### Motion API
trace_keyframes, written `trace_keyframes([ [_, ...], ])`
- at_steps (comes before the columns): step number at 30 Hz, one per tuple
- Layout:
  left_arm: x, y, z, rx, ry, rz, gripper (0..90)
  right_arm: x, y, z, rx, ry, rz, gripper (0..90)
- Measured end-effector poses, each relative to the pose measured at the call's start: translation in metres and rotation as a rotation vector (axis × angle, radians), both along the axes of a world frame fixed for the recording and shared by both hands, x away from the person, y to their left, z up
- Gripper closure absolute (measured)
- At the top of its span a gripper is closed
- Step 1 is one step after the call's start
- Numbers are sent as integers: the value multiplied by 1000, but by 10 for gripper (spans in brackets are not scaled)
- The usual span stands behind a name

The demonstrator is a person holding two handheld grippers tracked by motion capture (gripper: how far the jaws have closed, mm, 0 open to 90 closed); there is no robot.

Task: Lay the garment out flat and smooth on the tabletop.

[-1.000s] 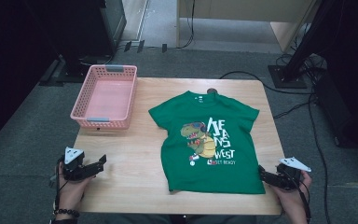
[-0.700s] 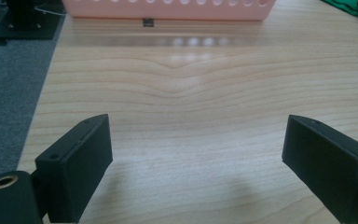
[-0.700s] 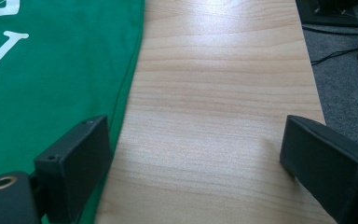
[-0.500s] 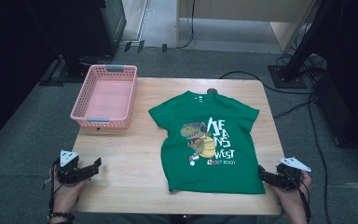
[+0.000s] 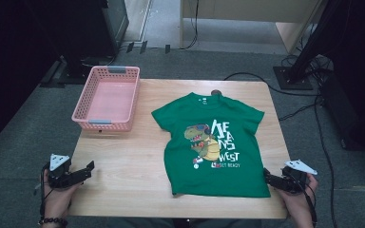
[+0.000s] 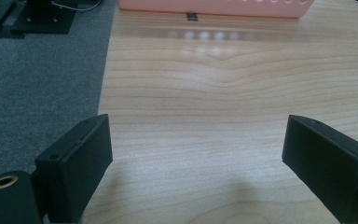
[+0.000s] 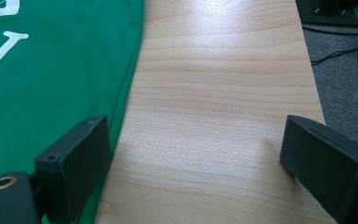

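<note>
Green T-shirt [image 5: 214, 142] with a dinosaur print lies flat, both grippers [image 5: 89, 167] [image 5: 267, 176] gaping wide, holding nothing.

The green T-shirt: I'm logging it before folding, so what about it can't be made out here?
- T-shirt small print under "WEST": too small, high view.
- Collar label: too small, high view.
- Back side: hidden against the table.
- Right gripper view: shirt cut off by the left edge.

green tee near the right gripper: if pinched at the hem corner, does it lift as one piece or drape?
The green T-shirt lies flat and thin on the table, so it is probably floppy: a corner pinch by the right gripper would likely lift only that part while the rest trails. It looks light. Pushed, it would probably bunch rather than slide whole.
</note>
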State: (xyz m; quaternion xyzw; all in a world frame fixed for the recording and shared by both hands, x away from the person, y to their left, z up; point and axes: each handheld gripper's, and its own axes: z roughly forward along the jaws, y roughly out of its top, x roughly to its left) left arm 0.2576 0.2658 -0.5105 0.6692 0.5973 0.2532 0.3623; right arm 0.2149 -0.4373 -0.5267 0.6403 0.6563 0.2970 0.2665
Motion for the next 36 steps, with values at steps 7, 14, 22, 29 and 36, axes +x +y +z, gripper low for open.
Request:
trace_keyframes([
  [7,1,3,-2,-10,17,-7,86,0,0,0,0,0,1,84],
  [14,2,1,-5,9,42,-30,86,0,0,0,-1,0,1,84],
  [22,3,-2,-7,22,53,-39,86,0,0,0,0,0,0,84],
  [29,4,-2,-8,17,65,-47,86,0,0,0,0,0,0,84],
  [36,4,-2,-8,17,64,-49,87,0,0,0,-1,0,1,84],
])
